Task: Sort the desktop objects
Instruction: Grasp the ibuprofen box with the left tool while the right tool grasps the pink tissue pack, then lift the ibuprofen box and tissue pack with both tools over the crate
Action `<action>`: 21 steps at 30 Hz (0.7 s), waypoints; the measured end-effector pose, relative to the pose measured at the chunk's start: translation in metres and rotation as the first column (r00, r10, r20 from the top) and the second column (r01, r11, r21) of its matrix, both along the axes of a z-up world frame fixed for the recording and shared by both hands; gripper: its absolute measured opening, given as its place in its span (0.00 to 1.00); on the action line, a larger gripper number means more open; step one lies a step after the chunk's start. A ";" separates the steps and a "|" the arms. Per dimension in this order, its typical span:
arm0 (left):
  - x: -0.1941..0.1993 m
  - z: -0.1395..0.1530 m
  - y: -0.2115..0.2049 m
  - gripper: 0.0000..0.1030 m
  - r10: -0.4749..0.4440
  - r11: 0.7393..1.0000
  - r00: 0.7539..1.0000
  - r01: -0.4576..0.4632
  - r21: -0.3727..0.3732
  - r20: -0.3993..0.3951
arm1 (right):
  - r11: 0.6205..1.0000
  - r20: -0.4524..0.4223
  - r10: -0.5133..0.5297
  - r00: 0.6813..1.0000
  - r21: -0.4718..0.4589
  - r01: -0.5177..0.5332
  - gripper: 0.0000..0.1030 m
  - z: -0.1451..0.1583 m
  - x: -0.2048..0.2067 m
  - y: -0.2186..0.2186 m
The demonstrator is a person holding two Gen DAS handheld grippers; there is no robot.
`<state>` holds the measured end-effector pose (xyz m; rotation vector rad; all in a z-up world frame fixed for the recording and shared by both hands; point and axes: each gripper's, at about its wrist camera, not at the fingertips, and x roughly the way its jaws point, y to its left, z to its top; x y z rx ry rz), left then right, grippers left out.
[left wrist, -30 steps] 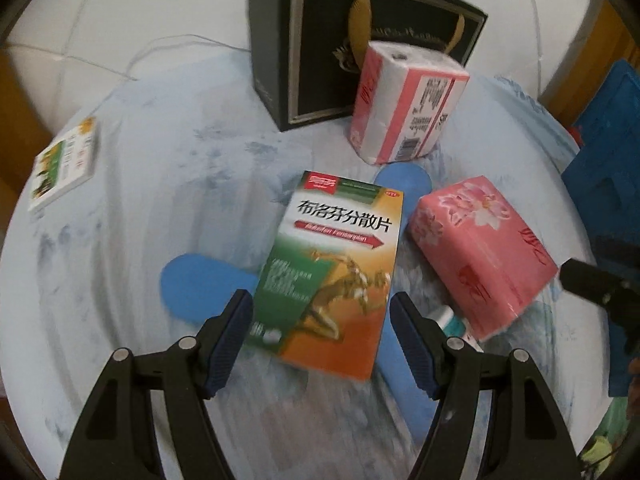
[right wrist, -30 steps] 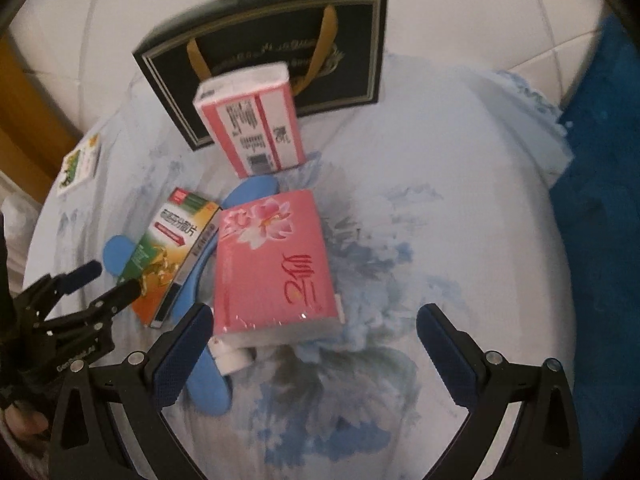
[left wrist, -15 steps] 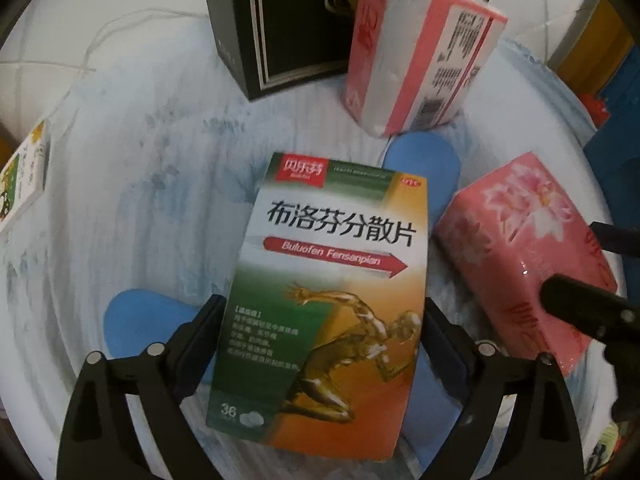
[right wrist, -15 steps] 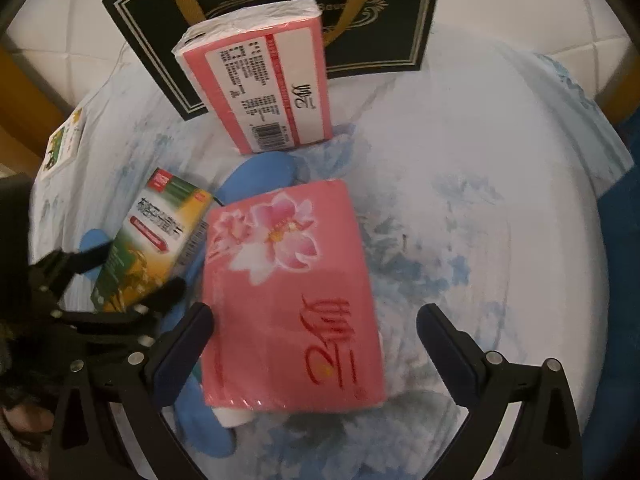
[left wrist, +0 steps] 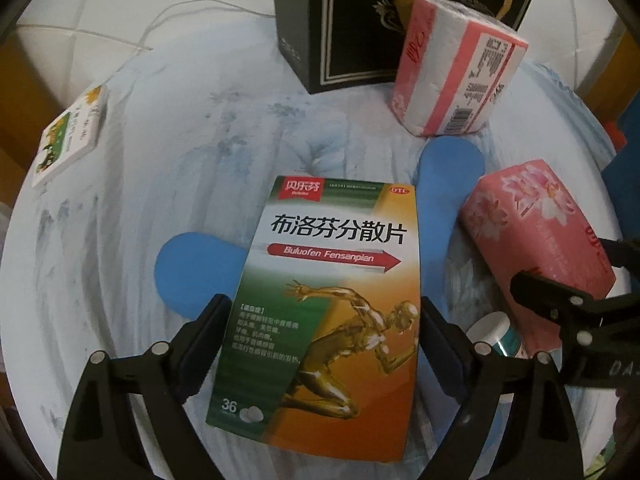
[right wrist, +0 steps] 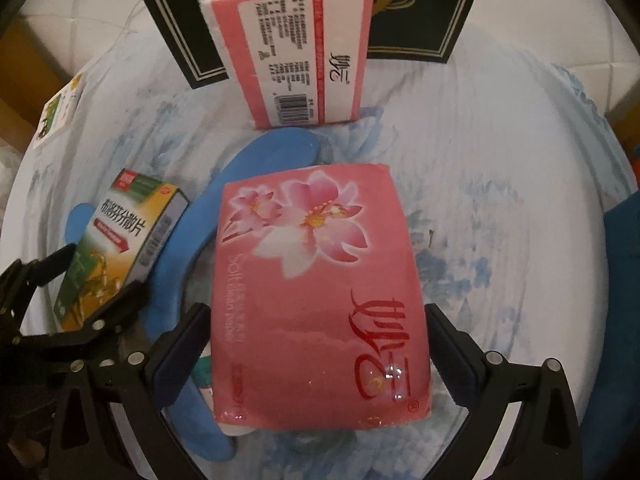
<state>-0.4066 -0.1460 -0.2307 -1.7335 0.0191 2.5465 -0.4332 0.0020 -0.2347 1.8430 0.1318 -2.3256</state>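
Observation:
A green and orange medicine box (left wrist: 332, 300) lies tilted on two blue insoles (left wrist: 192, 268). My left gripper (left wrist: 323, 304) points down over it. Its jaws are closing, with the box between the pads, which stand close beside its long edges. To the right lies a pink flowered tissue pack (right wrist: 320, 288). My right gripper (right wrist: 316, 312) is open astride the pack's near half, a pad beside each long side. In the right wrist view the left gripper (right wrist: 102, 270) flanks the medicine box (right wrist: 120, 248).
A second pink tissue pack (right wrist: 304, 52) stands upright against a black gift bag (left wrist: 340, 20) at the back. A small green and white box (left wrist: 68, 136) lies at the table's left edge. A white and teal tube (left wrist: 496, 334) pokes out beneath the flowered pack. The tablecloth (right wrist: 500, 184) is bare on the right.
Both grippers came down closer to the table. The left jaws spread wider and now straddle the medicine box. The right gripper sank from in front of the flowered pack to astride it.

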 end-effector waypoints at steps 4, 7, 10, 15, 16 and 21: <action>0.014 0.014 0.003 0.88 0.004 1.000 1.000 -0.004 -0.010 -0.031 | 1.000 -0.014 0.000 1.000 -0.016 0.000 0.87 0.004 0.002 0.004; 0.025 0.025 0.000 0.88 0.006 1.000 0.999 -0.007 -0.013 -0.054 | 0.999 -0.026 0.005 1.000 -0.033 -0.006 0.86 0.010 0.007 0.006; 0.025 0.040 -0.004 0.87 0.007 1.000 0.996 -0.007 -0.004 -0.084 | 0.998 -0.061 0.008 0.998 -0.054 -0.011 0.86 0.024 0.016 0.009; 0.032 0.054 -0.005 0.58 0.010 0.999 0.992 -0.006 0.034 -0.124 | 0.997 -0.127 0.006 0.992 -0.070 -0.015 0.86 0.054 0.037 0.016; 0.035 0.058 -0.003 0.58 0.008 0.999 0.991 -0.004 0.036 -0.134 | 0.997 -0.141 0.002 0.990 -0.074 -0.013 0.86 0.062 0.043 0.018; 0.053 0.065 -0.006 0.58 0.002 0.999 0.990 0.004 0.042 -0.139 | 0.997 -0.175 -0.019 0.984 -0.076 0.006 0.86 0.081 0.069 0.030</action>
